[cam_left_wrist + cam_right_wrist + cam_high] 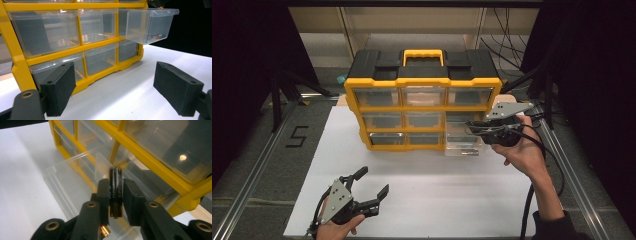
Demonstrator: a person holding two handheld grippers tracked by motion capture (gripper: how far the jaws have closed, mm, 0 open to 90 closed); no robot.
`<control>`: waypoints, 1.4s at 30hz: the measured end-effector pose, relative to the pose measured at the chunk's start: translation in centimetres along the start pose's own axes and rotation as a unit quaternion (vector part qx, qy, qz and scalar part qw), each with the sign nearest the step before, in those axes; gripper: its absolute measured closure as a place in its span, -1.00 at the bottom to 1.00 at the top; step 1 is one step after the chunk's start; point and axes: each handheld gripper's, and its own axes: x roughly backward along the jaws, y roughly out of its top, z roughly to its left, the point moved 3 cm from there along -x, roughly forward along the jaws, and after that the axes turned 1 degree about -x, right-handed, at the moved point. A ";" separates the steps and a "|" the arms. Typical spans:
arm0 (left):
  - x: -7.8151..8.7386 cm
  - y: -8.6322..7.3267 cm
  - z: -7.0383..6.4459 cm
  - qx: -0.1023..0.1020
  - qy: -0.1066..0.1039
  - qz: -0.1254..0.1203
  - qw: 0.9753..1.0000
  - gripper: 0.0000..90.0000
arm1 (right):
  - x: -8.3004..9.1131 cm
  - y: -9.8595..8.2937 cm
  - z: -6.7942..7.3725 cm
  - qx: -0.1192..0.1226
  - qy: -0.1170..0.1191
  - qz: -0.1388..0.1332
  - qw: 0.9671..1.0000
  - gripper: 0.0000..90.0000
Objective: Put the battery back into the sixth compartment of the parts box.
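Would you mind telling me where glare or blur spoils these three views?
High view: dark surround, evenly lit white table sheet. Left gripper view: sharp, soft reflections on the yellow-framed organiser's clear plastic drawers. Right gripper view: a bright lamp spot glares on an upper drawer front; the black-and-gold battery is slightly soft.

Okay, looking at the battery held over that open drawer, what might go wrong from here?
1. The right hand-held gripper pinches the battery by a narrow band, so it may twist or slip before release.
2. The clear drawer is pulled far out of the yellow organizer; pressing on it might tip it or pull it free.
3. Batteries already inside may make the new one land crooked.
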 end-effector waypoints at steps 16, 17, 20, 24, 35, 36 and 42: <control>0.0 0.0 0.0 0.001 0.001 0.000 1.000 -0.61 | 0.5 0.9 0.7 -0.012 0.004 -0.030 0.999 0.26; 0.0 0.0 0.0 0.001 0.001 0.000 1.000 -0.61 | 0.6 0.9 0.9 -0.021 0.006 -0.028 0.999 0.21; 0.0 0.0 0.1 0.001 0.001 0.000 1.000 -0.61 | 0.6 1.1 1.2 -0.024 0.007 -0.043 0.999 0.05; 0.1 0.0 0.1 0.000 0.001 0.000 1.000 -0.61 | 0.9 1.2 1.8 -0.033 0.011 -0.056 0.998 -0.06; 0.0 0.0 0.1 0.000 0.001 0.001 1.000 -0.61 | 0.9 0.3 3.3 -0.062 0.022 -0.076 0.995 -0.24; 0.0 0.0 0.1 0.000 0.001 0.001 1.000 -0.61 | 0.9 0.2 3.3 -0.062 0.020 -0.080 0.995 -0.24; 0.0 0.0 0.0 0.000 0.000 0.001 1.000 -0.61 | 0.9 -0.4 4.1 -0.063 0.020 -0.089 0.994 -0.25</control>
